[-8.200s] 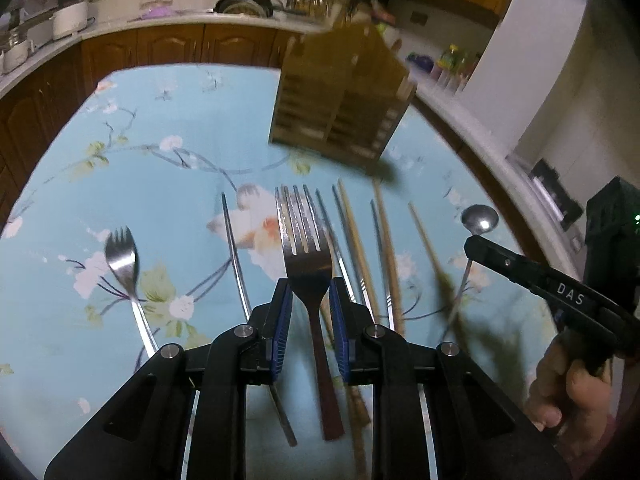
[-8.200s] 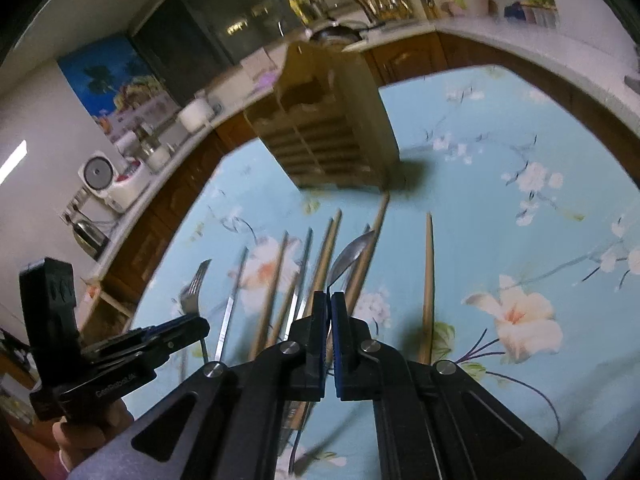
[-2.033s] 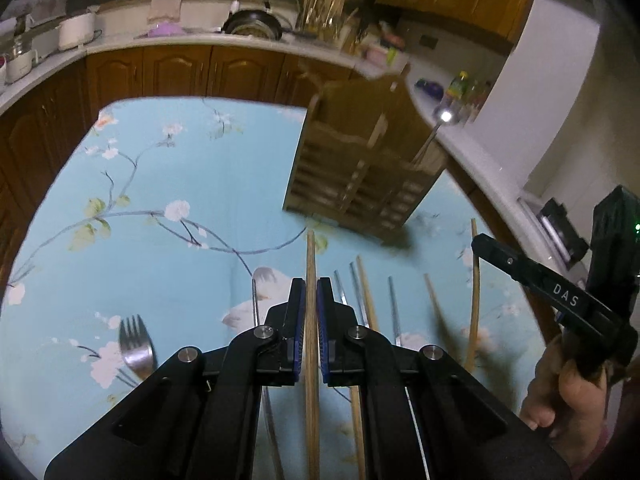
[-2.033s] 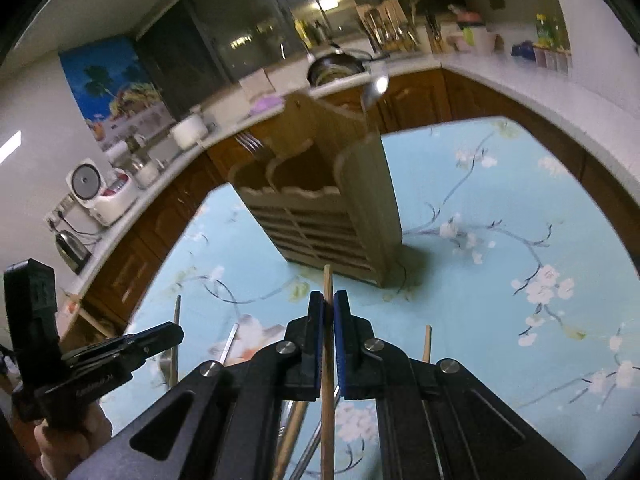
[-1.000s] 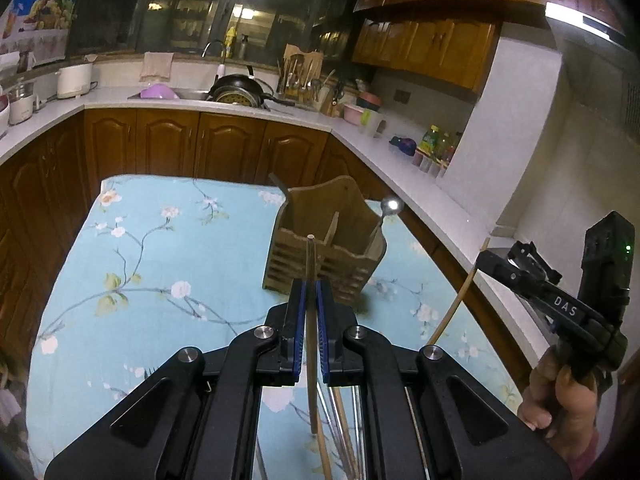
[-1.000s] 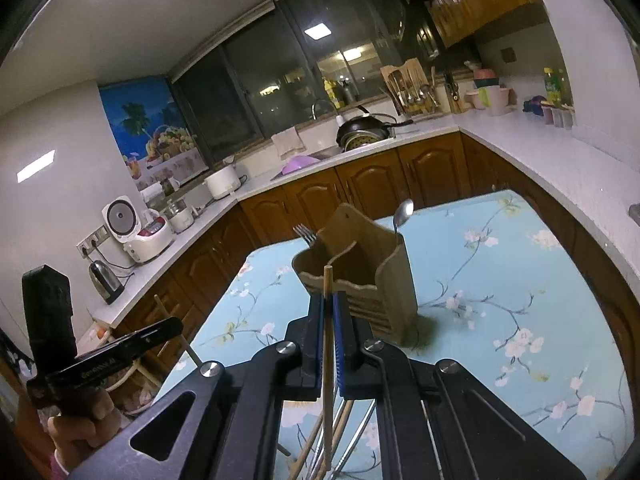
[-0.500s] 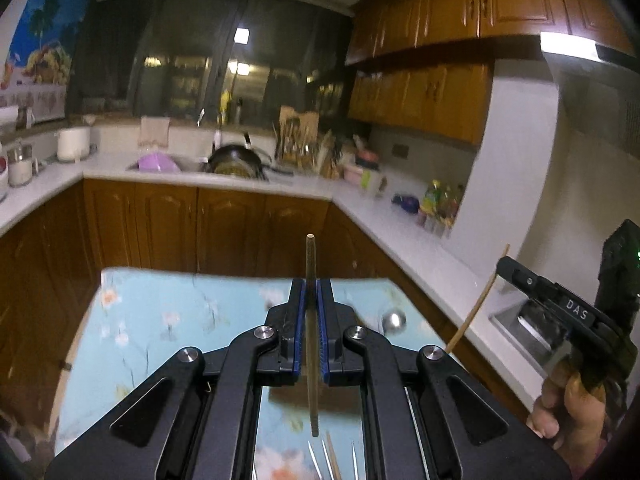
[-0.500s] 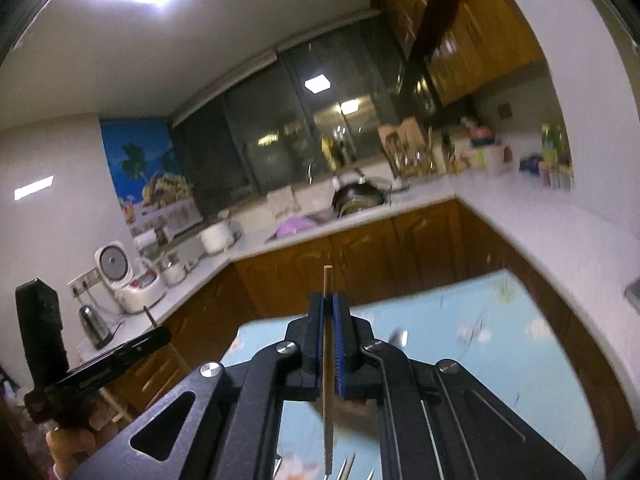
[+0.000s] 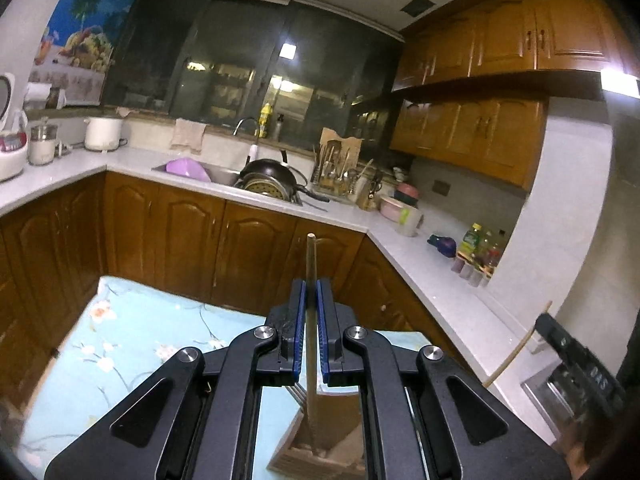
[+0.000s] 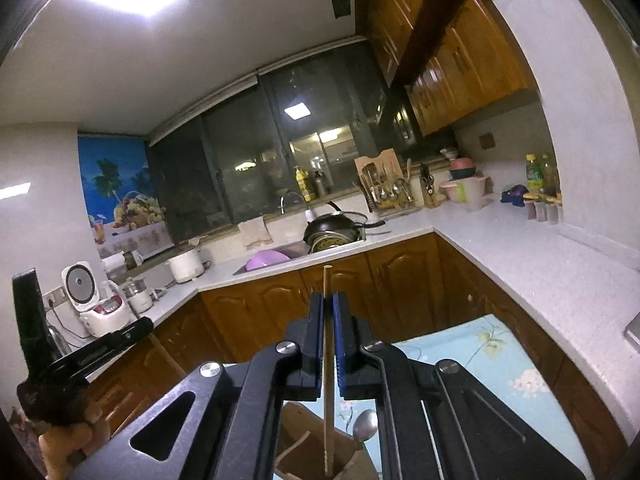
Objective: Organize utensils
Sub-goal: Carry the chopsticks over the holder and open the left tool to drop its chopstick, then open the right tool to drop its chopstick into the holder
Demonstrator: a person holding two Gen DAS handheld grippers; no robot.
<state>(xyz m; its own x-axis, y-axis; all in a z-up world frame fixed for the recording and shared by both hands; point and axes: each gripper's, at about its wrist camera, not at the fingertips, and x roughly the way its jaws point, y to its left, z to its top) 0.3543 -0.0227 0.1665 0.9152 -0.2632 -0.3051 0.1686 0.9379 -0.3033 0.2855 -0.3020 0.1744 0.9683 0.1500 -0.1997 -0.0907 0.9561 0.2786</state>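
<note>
My left gripper (image 9: 311, 284) is shut on a wooden chopstick (image 9: 310, 256) held upright. Its lower end reaches down to the wooden utensil holder (image 9: 320, 456) below, beside fork tines (image 9: 294, 392). My right gripper (image 10: 328, 296) is shut on a second chopstick (image 10: 327, 280), also upright. That one's tip hangs at the holder's (image 10: 300, 452) opening, next to a spoon (image 10: 366, 424) standing in it. Whether either tip touches the holder's floor is hidden. Each view shows the other gripper at its edge: the right gripper (image 9: 576, 368) with its chopstick (image 9: 516, 348), and the left gripper (image 10: 88, 356).
The holder stands on a table with a blue floral cloth (image 9: 120, 340). Behind it run brown cabinets (image 9: 192, 240) and a white L-shaped counter (image 9: 420, 264), with a sink and black pan (image 9: 272, 176), a rice cooker (image 10: 86, 296) and bottles (image 9: 476, 248). A person's hand (image 10: 60, 444) grips the left tool.
Both grippers have risen and tipped upward with their chopsticks. The holder has slid from the middle of each view to the bottom edge, under the chopsticks' lower ends.
</note>
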